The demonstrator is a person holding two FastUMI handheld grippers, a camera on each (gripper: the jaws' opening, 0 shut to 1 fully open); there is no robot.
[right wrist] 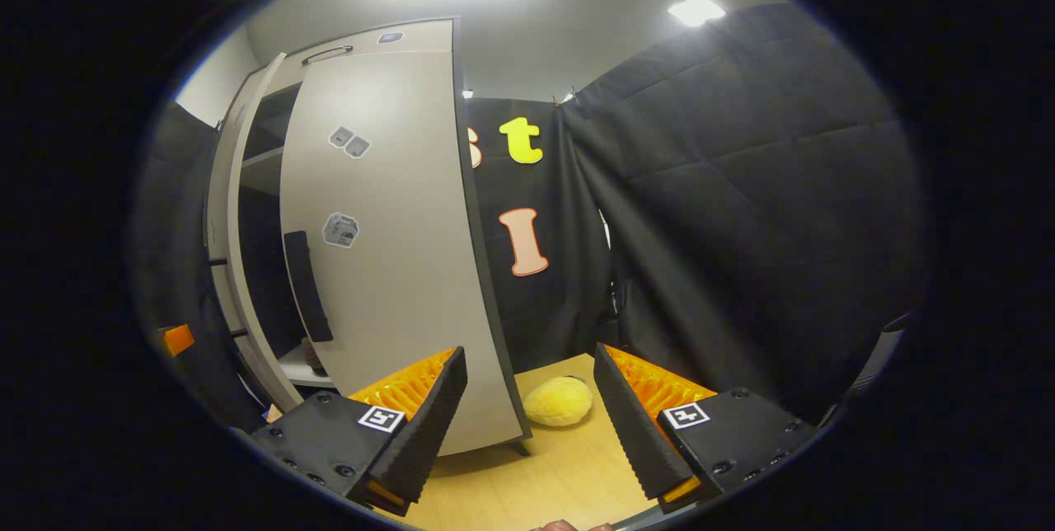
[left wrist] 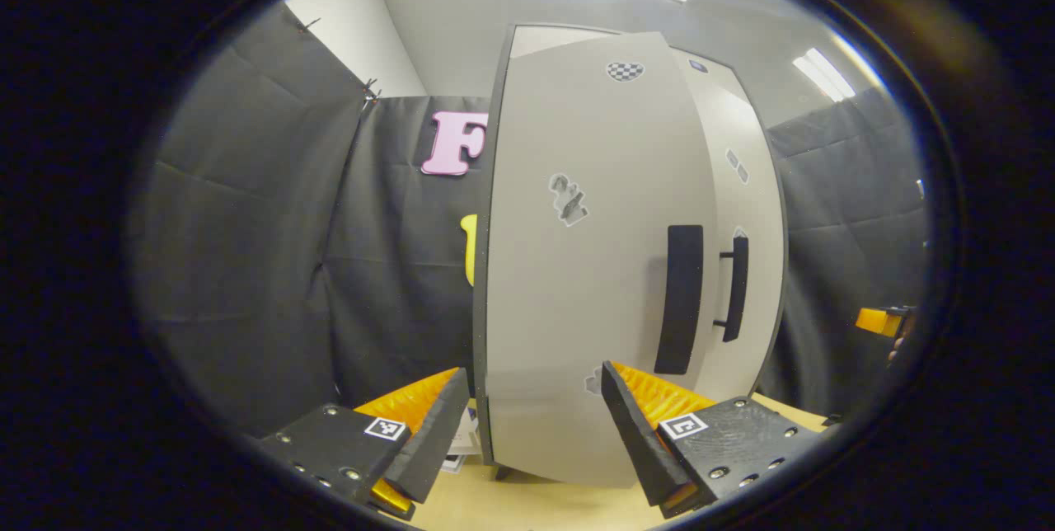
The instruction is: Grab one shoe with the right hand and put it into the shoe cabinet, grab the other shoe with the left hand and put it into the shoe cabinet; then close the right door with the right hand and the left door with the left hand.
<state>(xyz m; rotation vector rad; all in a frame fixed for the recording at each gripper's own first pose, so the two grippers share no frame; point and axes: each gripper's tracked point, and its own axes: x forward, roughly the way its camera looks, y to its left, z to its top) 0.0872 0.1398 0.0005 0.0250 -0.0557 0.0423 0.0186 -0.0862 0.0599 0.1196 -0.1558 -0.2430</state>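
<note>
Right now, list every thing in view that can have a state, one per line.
Left hand-held gripper: open, holding nothing, in front of the left door.
Right hand-held gripper: open, holding nothing.
Left door: ajar, not yet shut.
Right door: ajar, gap showing the shelves.
Shoe cabinet: open; something dark lies on the lower shelf.
Yellow plush toy: lying on the table beside the cabinet.

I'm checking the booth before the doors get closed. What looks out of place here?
A yellow plush toy lies on the wooden floor beside the cabinet's right door, an odd stray; both grippers are open, holding nothing.
</note>
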